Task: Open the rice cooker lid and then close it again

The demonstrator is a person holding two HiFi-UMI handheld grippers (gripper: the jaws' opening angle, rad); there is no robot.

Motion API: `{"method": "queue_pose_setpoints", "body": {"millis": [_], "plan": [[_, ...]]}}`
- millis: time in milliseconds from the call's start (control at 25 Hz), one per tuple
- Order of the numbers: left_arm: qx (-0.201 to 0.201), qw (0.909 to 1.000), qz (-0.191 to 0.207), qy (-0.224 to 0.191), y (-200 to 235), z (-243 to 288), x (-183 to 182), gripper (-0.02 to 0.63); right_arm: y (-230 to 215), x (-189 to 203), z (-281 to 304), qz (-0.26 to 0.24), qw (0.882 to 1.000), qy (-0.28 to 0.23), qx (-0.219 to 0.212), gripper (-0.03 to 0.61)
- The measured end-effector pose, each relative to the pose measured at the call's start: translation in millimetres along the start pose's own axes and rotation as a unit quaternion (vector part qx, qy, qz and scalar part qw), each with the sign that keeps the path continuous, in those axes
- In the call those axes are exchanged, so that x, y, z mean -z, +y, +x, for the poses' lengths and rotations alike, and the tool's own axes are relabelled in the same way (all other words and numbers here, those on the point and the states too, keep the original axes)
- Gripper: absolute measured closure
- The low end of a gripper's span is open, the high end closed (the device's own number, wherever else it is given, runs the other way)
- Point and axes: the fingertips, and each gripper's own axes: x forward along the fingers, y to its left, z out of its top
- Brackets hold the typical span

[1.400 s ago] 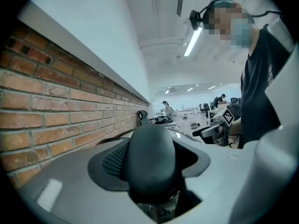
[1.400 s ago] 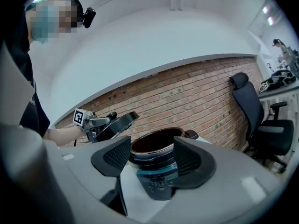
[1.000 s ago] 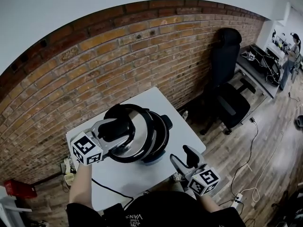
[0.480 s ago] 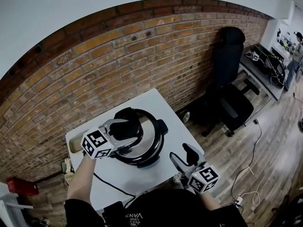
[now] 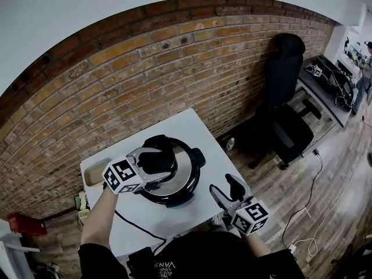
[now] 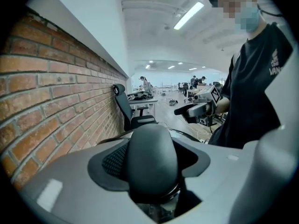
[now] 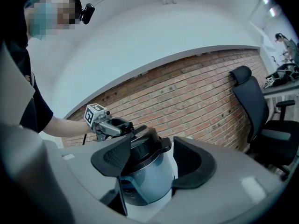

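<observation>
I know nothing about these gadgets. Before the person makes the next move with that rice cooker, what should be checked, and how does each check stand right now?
1. Left gripper shut on the black rounded lid handle: ok.
2. Shiny steel lid lying down flat on the pale-blue round rice cooker: ok.
3. Lid latched shut: cannot tell.
4. Right gripper open, empty and apart from the cooker: ok.
5. Cooker standing well in from the edges of the white table: ok.
</observation>
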Motion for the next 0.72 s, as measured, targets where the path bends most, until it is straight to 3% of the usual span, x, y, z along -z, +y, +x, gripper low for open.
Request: {"method": "queue_pose_setpoints", "body": {"millis": [720], "plan": [[0.072, 0.9967, 0.033, -0.02, 1.6, -3.6, 3.0, 0.332, -0.9, 6.2, -8.6, 0.005, 1.0, 0.001, 0.02, 0.301]]}}
